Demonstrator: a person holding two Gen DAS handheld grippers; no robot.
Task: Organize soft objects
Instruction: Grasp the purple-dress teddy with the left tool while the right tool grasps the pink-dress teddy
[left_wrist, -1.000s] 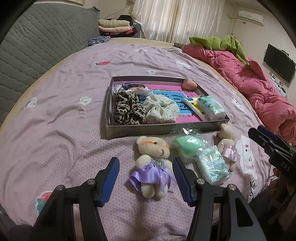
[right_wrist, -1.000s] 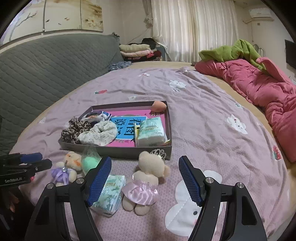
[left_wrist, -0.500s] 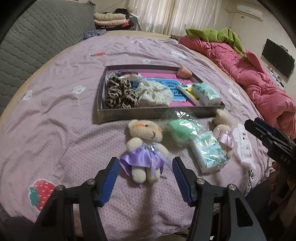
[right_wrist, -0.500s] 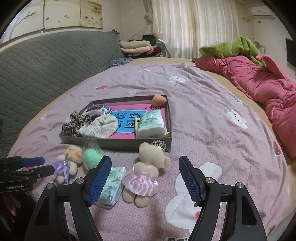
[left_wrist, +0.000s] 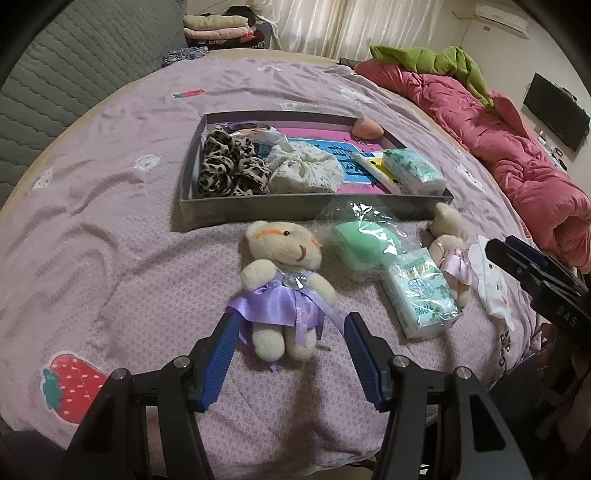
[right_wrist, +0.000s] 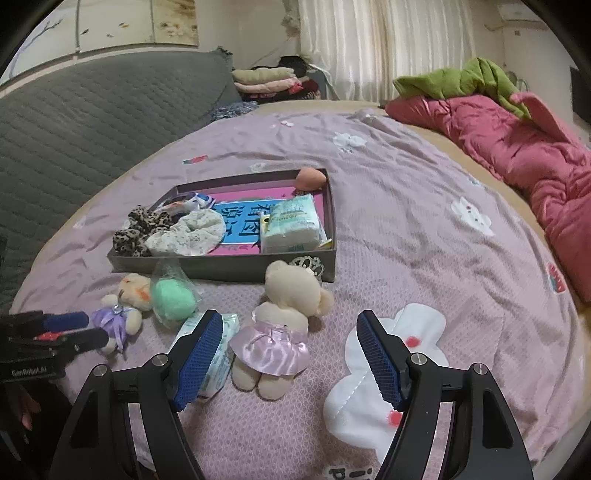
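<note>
A: Left gripper (left_wrist: 288, 339) is spread wide with nothing clamped, and the bear in the purple dress (left_wrist: 282, 286) lies on the bedspread (left_wrist: 110, 258) with its legs right between the blue pads.

B: Not touching, though. There's a gap on both sides.

A: Agreed. Beyond the tips, past the bear's head, sits the grey tray (left_wrist: 295, 206), already holding scrunchies and a tissue pack.

B: And the right gripper (right_wrist: 288, 354)?

A: Also wide apart, empty. The bear in the pink dress (right_wrist: 280, 325) lies between its fingers, nearer the left pad, face down by the look of it. A wrapped tissue pack (right_wrist: 218, 354) sits partly behind that left pad.

B: How will these handle?

A: My guess is light, plush and squashy, so they'll compress rather than slip. The satin skirts look slick, so I'd pinch across the stuffed torso or waist, not the loose fabric.
</note>
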